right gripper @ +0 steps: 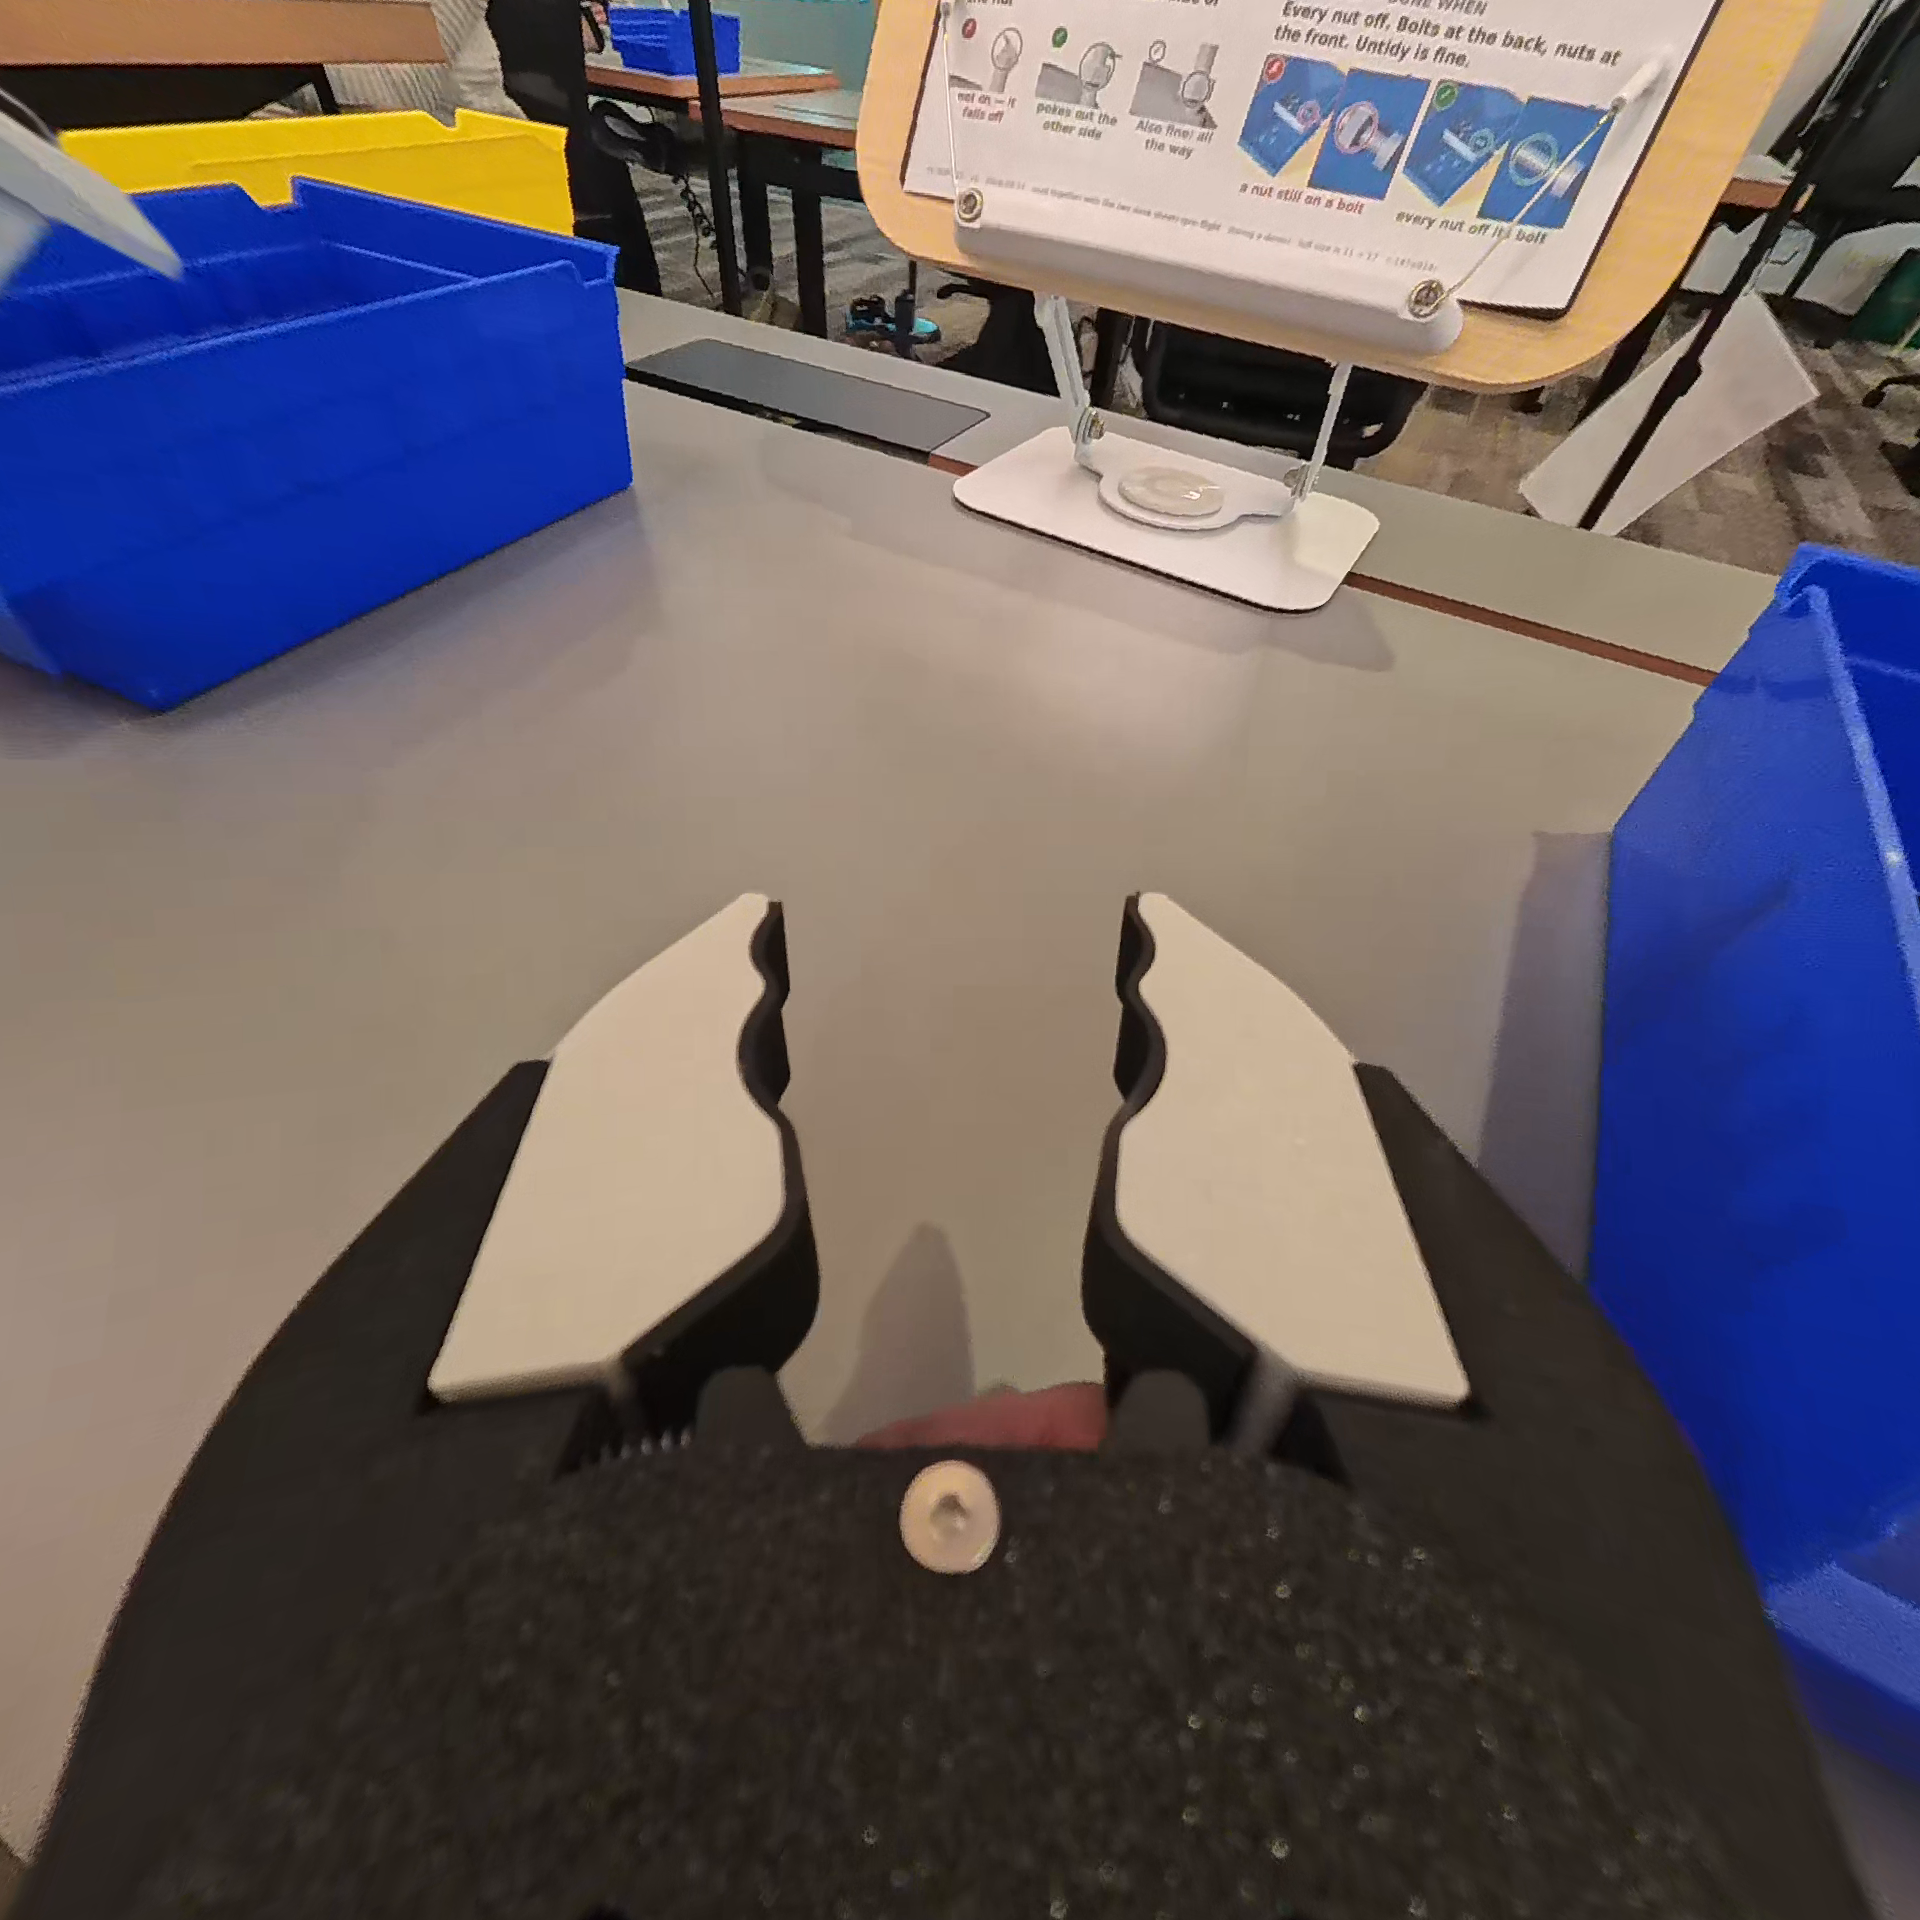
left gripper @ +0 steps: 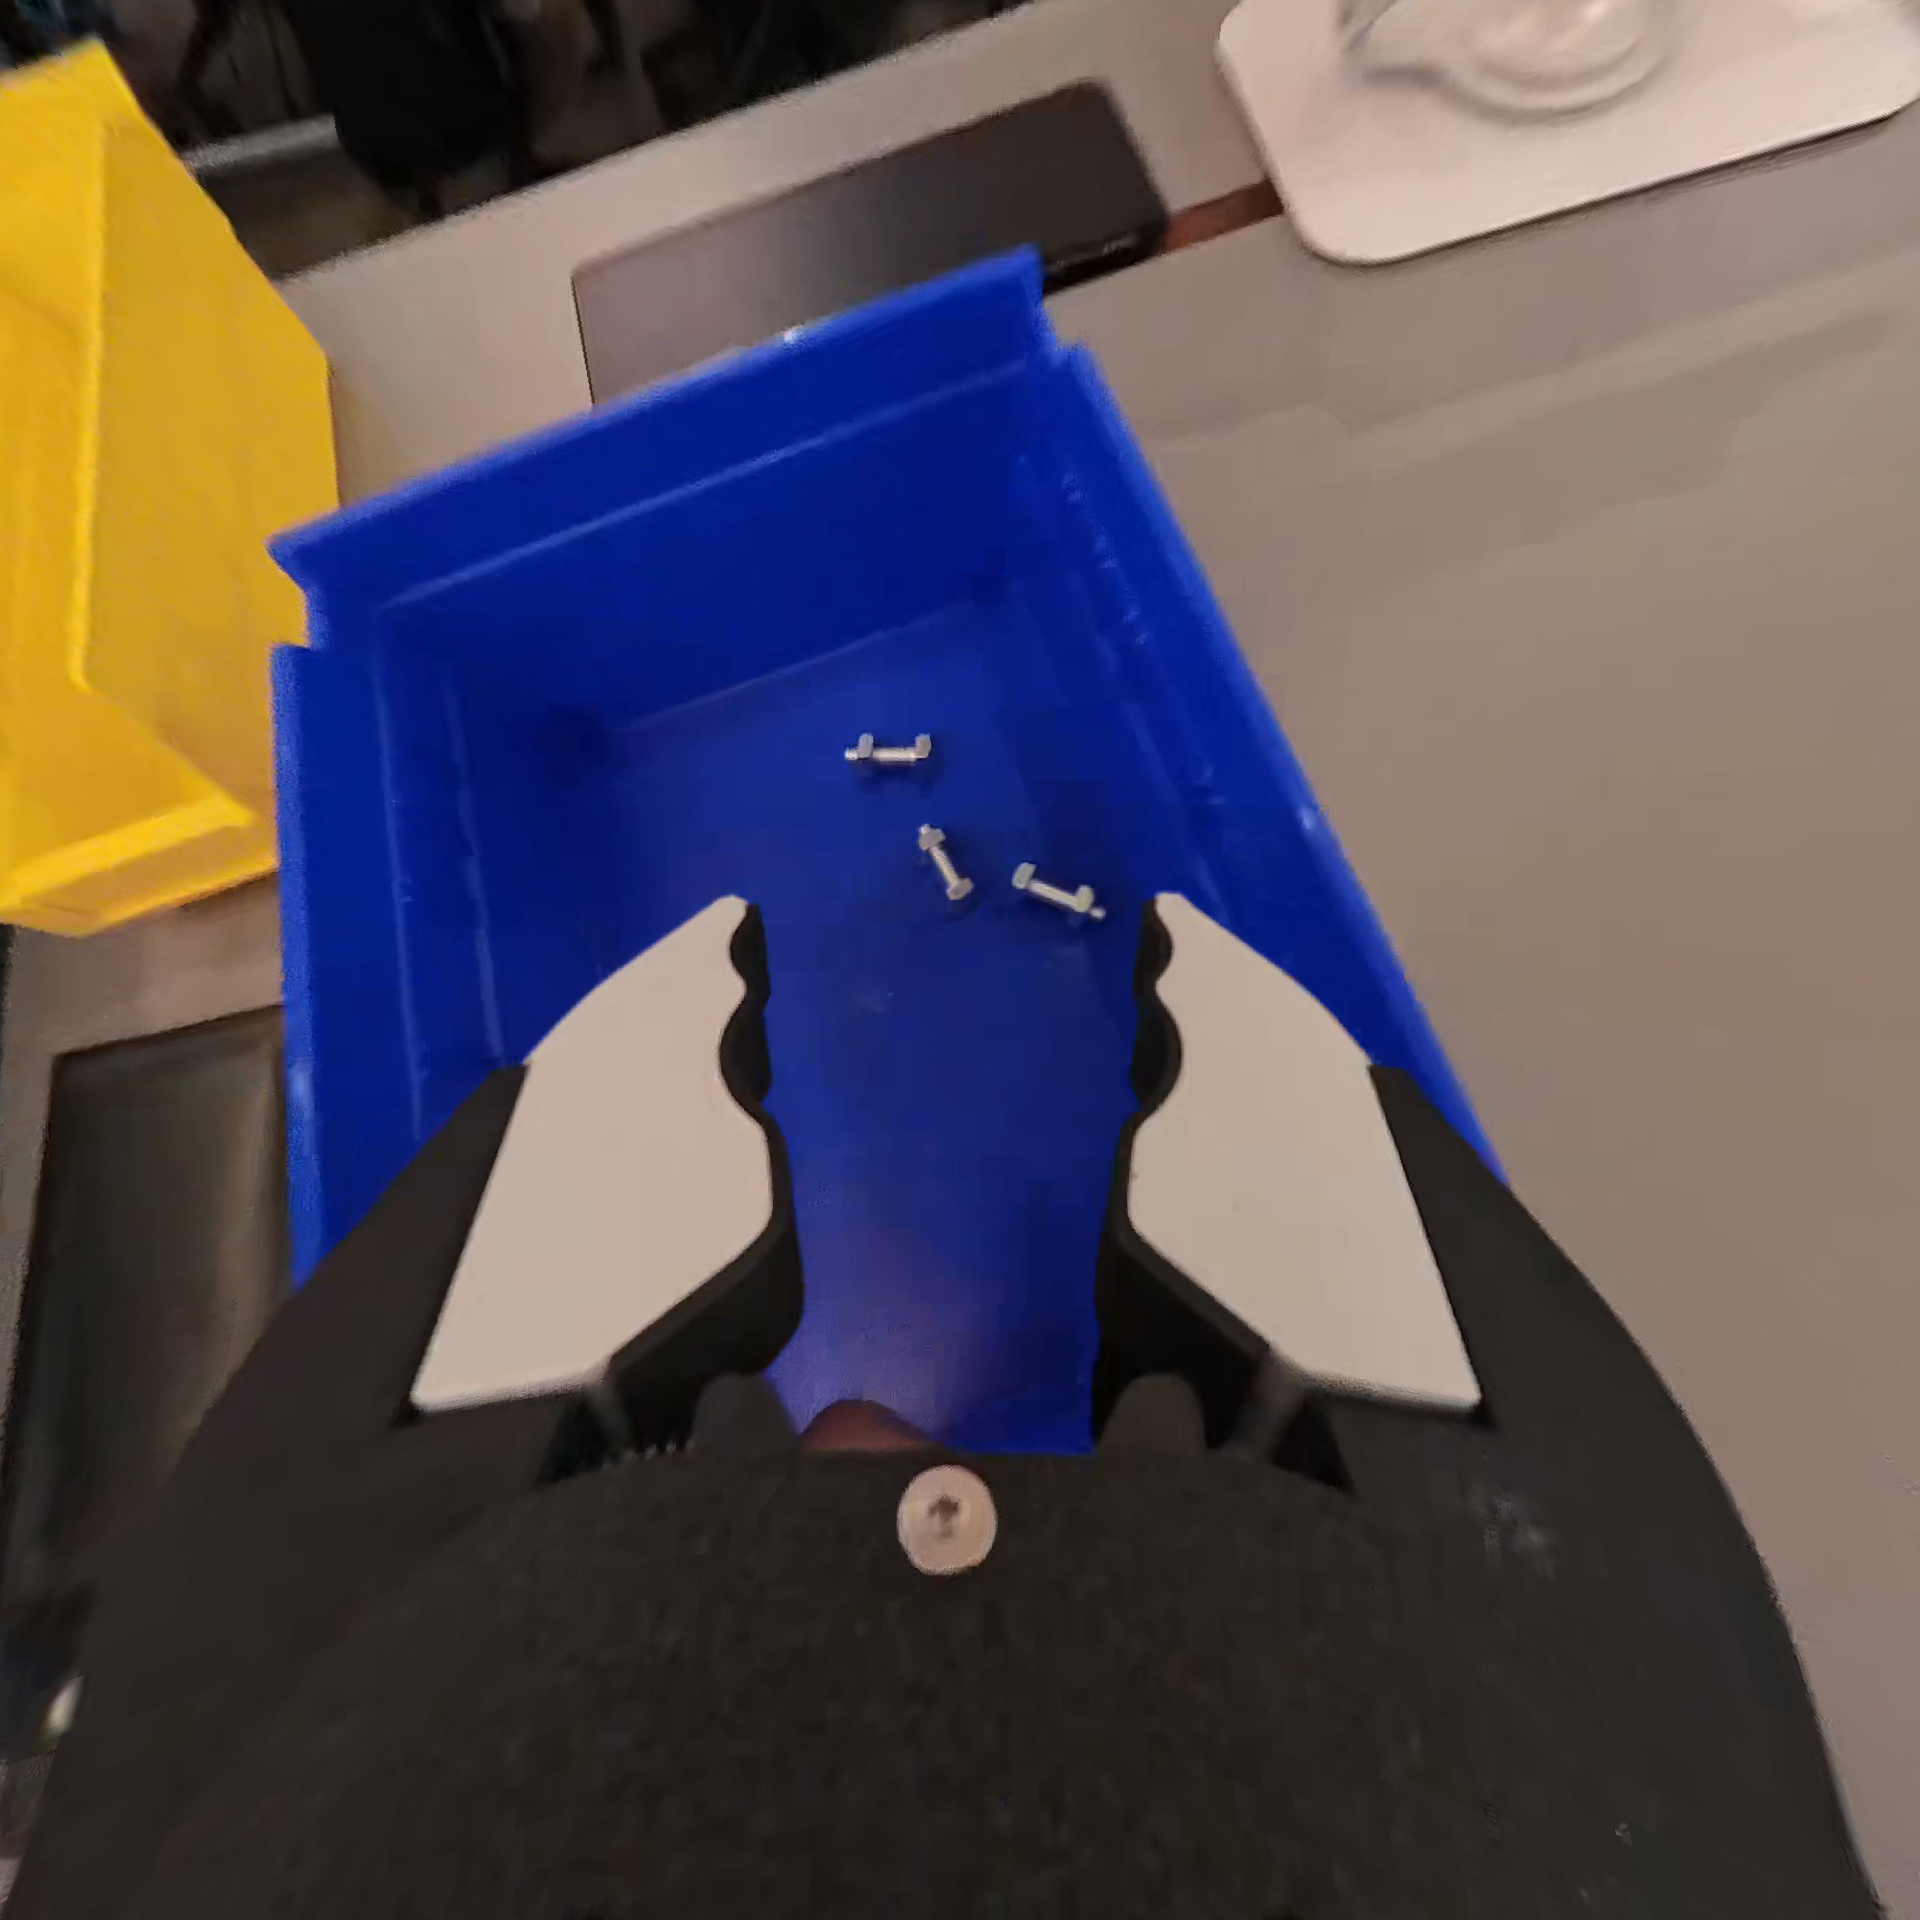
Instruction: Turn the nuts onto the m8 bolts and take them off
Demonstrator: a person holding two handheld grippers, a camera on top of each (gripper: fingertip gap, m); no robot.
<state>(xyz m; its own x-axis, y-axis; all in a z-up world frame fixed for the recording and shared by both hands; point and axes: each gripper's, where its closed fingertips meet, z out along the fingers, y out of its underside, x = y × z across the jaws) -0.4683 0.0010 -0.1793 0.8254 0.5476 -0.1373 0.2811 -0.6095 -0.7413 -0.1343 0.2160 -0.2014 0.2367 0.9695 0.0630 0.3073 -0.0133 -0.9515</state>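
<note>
Your left tongs (left gripper: 948, 914) hang wide above the blue bin (left gripper: 644, 520), lined up over three nutted bolts (left gripper: 1058, 891); right tongs (right gripper: 951, 914) wait wide over bare worktop (right gripper: 935, 727).

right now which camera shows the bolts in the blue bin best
The left wrist view: it looks down into the blue bin, where three bolts lie on the floor. The right wrist view shows only that bin's outer wall, no bolts.

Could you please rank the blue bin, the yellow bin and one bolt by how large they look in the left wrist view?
1. blue bin, largest.
2. yellow bin, cut off by the frame, so its true size is unsure.
3. bolt, by far the smallest.
</note>
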